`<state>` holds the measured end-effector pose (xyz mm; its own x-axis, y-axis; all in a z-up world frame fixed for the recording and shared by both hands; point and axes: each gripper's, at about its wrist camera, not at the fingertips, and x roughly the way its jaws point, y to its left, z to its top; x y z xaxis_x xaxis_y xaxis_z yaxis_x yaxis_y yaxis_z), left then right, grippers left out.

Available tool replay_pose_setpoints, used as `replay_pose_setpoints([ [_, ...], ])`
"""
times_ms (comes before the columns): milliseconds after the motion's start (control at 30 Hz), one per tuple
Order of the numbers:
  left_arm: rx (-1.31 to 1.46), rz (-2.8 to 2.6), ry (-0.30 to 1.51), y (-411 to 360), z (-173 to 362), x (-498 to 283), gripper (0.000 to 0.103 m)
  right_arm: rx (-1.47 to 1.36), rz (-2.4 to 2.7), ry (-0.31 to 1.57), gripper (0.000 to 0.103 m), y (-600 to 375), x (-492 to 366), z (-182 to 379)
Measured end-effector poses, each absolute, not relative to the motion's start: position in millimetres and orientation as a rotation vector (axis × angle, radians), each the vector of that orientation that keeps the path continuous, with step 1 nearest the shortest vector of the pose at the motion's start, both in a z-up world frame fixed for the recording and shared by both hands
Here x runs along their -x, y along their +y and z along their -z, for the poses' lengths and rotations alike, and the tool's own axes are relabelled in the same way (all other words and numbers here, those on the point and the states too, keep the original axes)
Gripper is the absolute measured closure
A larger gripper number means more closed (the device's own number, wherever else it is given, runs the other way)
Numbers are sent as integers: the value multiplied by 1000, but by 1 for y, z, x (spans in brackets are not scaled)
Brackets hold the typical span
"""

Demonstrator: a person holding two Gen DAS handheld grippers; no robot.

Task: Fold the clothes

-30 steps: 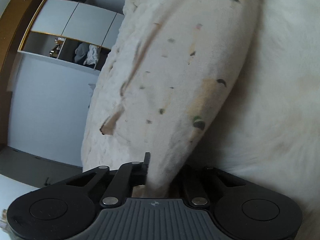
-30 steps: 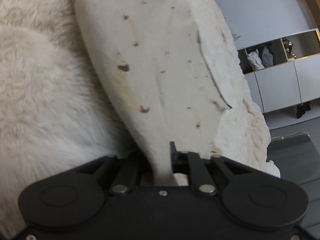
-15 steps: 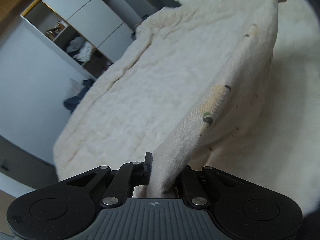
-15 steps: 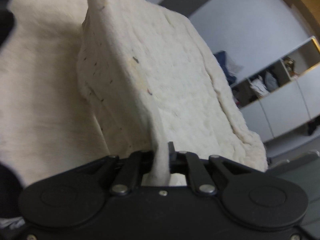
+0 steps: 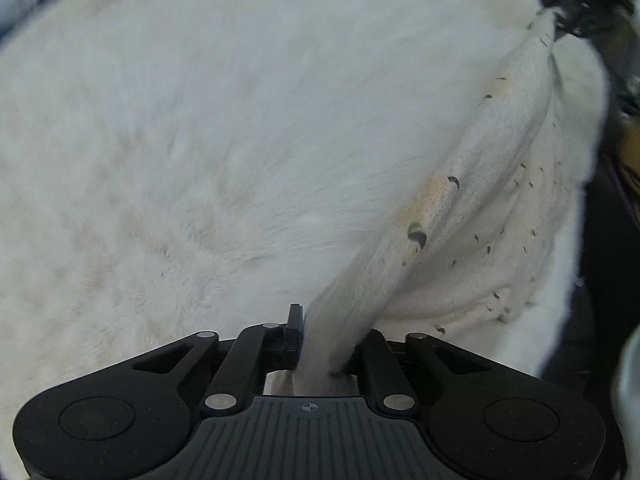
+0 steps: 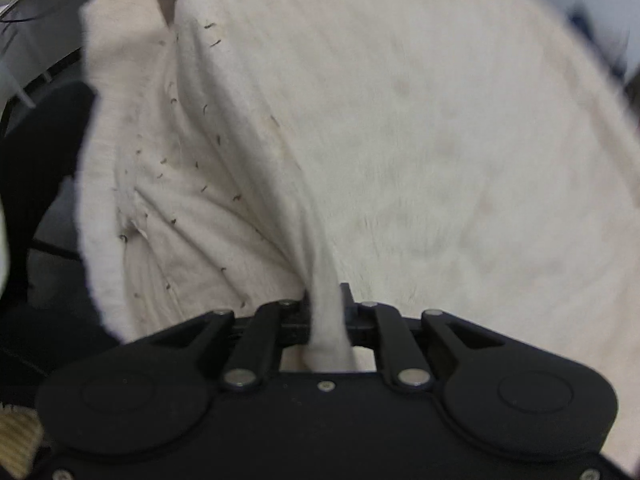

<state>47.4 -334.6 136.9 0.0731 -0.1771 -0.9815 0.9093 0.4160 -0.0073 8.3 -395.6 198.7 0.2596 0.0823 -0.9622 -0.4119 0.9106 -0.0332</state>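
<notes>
A: Where is the garment (image 5: 460, 216) lying?
B: The cream, dark-flecked cloth is stretching taut over the white fluffy blanket (image 5: 220, 140), its lower folds resting near the blanket's edge.
A: And the tools?
B: The left gripper (image 5: 320, 336) is pinching one end; the right gripper (image 6: 328, 312) is clamping the other, both closed on fabric

A white furry blanket (image 5: 200, 140) fills most of both views, with dark, blurred floor (image 6: 36, 184) at the edges.
</notes>
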Motion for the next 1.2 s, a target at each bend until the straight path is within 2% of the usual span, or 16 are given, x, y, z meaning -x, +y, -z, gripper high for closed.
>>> replay_pose_setpoints([
  [100, -713, 755, 1269, -324, -90, -93, 66, 312, -89, 1300, 79, -435, -51, -129],
  [267, -504, 719, 1203, -270, -100, -100, 62, 182, 136, 1174, 78, -468, -36, -108],
  [367, -359, 721, 1138, -235, -123, -72, 49, 59, 178, 1087, 60, -456, 1, -120],
  [433, -280, 721, 1092, -211, -136, -37, 41, 5, 195, 1048, 54, -437, 26, -122],
  [500, -198, 717, 1012, -211, -150, -8, 23, -49, 230, 1005, 49, -412, 44, -128],
  [567, -157, 739, 971, -218, -149, 20, 15, -128, 283, 939, 48, -380, 58, -130],
  [667, -170, 735, 872, -244, -140, 66, 15, -218, 352, 853, 49, -327, 67, -128],
  [733, -200, 746, 824, -262, -129, 91, 20, -290, 362, 815, 56, -282, 68, -121],
  [767, -219, 751, 814, -268, -122, 99, 32, -327, 347, 805, 58, -264, 66, -116],
  [800, -262, 739, 812, -277, -109, 104, 51, -339, 332, 800, 62, -248, 62, -109],
  [867, -354, 690, 860, -282, -73, 106, 65, -327, 291, 800, 67, -211, 51, -92],
  [1000, -409, 697, 895, -252, -36, 121, 66, -260, 247, 903, 77, -162, 46, -61],
  [1033, -412, 697, 887, -245, -39, 124, 65, -249, 240, 916, 76, -157, 50, -59],
  [1100, -382, 681, 876, -230, -47, 125, 54, -225, 214, 949, 76, -147, 66, -59],
  [1133, -353, 668, 873, -223, -53, 123, 54, -228, 204, 952, 76, -148, 74, -63],
  [1200, -299, 643, 865, -211, -64, 120, 50, -230, 198, 946, 70, -150, 90, -74],
])
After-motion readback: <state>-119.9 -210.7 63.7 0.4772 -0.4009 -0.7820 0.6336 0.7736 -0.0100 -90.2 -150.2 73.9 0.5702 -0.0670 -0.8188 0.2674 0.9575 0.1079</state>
